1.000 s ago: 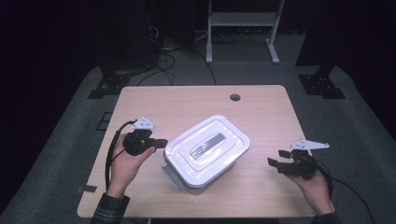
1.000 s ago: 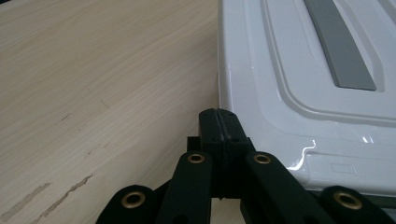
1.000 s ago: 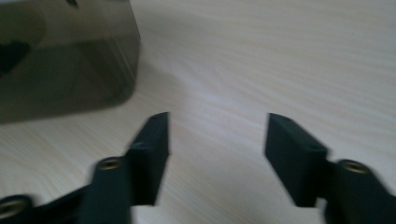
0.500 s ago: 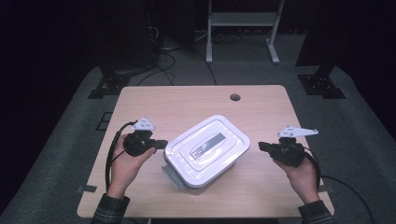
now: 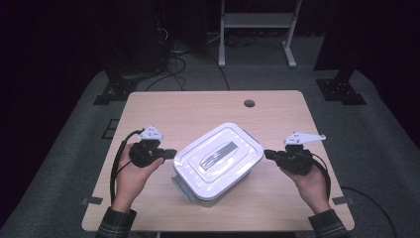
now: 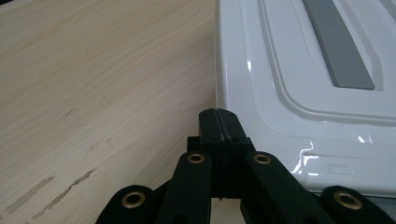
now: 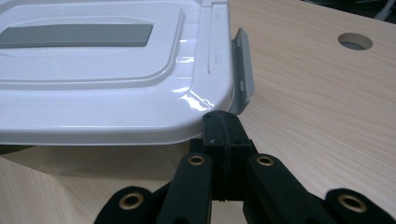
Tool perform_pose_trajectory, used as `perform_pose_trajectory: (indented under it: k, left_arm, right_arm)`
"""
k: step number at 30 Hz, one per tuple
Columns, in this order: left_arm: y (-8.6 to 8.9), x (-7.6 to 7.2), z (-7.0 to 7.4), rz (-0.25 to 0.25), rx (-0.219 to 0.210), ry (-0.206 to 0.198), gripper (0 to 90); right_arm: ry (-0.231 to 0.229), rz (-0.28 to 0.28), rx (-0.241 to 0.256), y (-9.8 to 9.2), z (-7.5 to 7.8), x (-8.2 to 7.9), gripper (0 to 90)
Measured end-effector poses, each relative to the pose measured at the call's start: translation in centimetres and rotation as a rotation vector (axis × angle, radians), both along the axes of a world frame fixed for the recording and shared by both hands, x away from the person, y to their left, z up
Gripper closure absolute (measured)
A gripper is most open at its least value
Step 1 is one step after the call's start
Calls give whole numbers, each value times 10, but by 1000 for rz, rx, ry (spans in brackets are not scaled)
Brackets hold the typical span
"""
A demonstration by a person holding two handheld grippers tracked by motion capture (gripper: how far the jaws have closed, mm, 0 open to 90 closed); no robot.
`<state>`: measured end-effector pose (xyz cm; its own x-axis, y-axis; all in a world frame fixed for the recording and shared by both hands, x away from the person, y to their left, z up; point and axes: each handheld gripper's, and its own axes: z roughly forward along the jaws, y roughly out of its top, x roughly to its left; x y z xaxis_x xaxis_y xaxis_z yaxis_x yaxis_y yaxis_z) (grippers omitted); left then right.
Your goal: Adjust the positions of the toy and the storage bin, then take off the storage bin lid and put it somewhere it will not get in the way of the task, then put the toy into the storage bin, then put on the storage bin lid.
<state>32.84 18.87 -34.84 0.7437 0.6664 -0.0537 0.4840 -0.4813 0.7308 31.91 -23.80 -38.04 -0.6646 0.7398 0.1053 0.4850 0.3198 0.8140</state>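
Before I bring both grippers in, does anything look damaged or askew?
The white lidded box sits turned at an angle to the table edges. The tabletop finish is scratched and chipped beside the left gripper. Nothing spilled.

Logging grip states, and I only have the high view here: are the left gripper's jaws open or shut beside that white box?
Observer: Shut. In the left gripper view, the left gripper has its jaws pressed together, tip at the rim of the box's white lid.
Operator: And the right one?
Observer: The right gripper is shut too, holding nothing, its tip just below the lid's corner.
Operator: Anything by that corner?
Observer: A grey latch on the box's end, angled outward from the lid's edge.
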Motion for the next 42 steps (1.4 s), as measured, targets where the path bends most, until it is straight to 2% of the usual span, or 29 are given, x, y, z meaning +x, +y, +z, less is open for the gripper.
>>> perform_pose_trajectory:
  k: [4, 10, 12, 13, 14, 16, 17, 18, 20, 21, 22, 23, 26, 28, 29, 33, 37, 42]
  left_arm:
    - [2, -2, -1, 2, 3, 1, 900]
    - [4, -3, 1, 9, -12, -6, 900]
    - [6, -4, 2, 13, -20, -14, 900]
    - [8, -4, 2, 17, -23, -19, 812]
    - [9, -5, 2, 18, -18, -17, 769]
    - [11, -5, 2, 32, -19, -26, 656]
    - [12, -6, 2, 44, -19, -33, 656]
    - [14, -6, 2, 51, -17, -35, 604]
    - [17, -7, 4, 74, -25, -46, 457]
    - [21, -8, 5, 97, -26, -55, 368]
    - [21, -8, 5, 97, -26, -55, 314]
    - [22, -10, 5, 104, -25, -61, 314]
    - [28, -15, 3, 120, -12, -66, 203]
    - [32, -19, 0, 126, -9, -75, 179]
    - [35, -20, -2, 123, -9, -75, 115]
    - [49, -30, -8, 86, -13, -83, 78]
    - [56, -35, -14, 88, -13, -88, 78]
    - [65, -39, -29, 89, -12, -81, 78]
  right_arm:
    - [-12, 10, -8, 4, 2, -1, 900]
    - [-15, -3, 2, -1, 0, -2, 895]
    - [-12, -11, 5, -5, -1, -3, 695]
    - [-3, -30, 8, -10, -3, -2, 595]
    - [-6, -42, 11, -13, -4, -2, 499]
    - [-4, -62, 17, -19, -6, -3, 419]
    - [-4, -62, 17, -19, -6, -3, 419]
    - [-11, -72, 16, -23, -7, -4, 361]
    - [-16, -90, 17, -29, -8, -6, 268]
    - [-18, -110, 24, -35, -10, -8, 191]
    - [-20, -116, 29, -38, -11, -9, 169]
    - [-20, -116, 29, -38, -11, -9, 169]
    - [-26, -124, 35, -45, -14, -13, 131]
    - [-31, -122, 33, -48, -17, -16, 130]
    - [-31, -126, 30, -50, -19, -18, 125]
    - [-31, -112, 22, -55, -27, -24, 97]
    - [-38, -121, 17, -59, -31, -27, 92]
    - [-41, -129, 5, -68, -40, -31, 90]
